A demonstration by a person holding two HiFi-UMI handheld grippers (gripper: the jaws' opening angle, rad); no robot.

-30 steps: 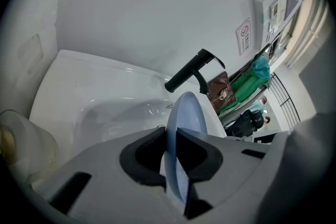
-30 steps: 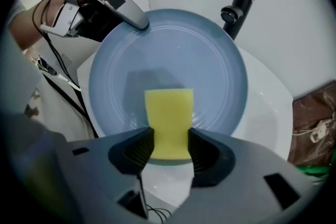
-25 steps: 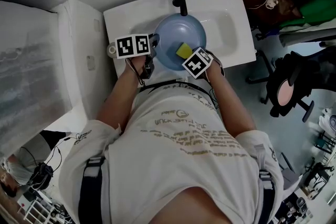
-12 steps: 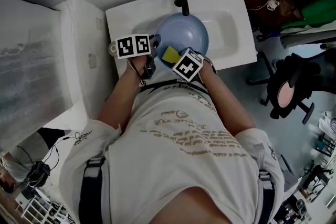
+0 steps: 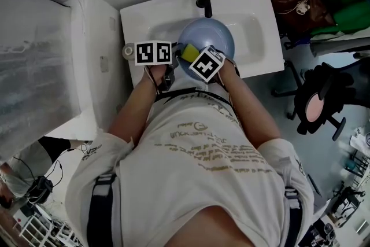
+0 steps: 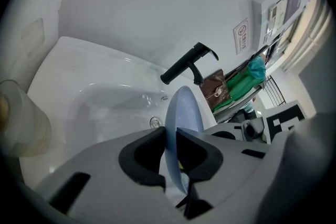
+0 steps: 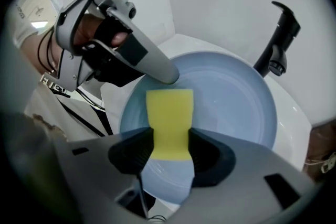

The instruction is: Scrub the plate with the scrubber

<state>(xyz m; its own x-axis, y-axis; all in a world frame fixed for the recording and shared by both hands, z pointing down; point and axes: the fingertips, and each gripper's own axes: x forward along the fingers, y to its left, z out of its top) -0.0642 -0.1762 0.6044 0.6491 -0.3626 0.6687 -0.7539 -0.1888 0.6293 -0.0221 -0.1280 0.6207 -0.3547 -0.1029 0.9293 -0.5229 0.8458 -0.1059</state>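
R hand-held gripper (image 7: 169,140) grips scrubber (image 7: 169,113).

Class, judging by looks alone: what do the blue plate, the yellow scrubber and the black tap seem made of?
Plate: glazed ceramic or hard plastic, can't tell; smooth pale blue with a soft sheen. Scrubber: foam sponge; matt yellow, waisted where it is squeezed. Tap: probably metal with a matt black coating.

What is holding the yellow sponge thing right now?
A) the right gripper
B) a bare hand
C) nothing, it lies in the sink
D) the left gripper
A: the right gripper has the yellow scrubber pinched between its jaws, over the blue plate, as its own view shows.
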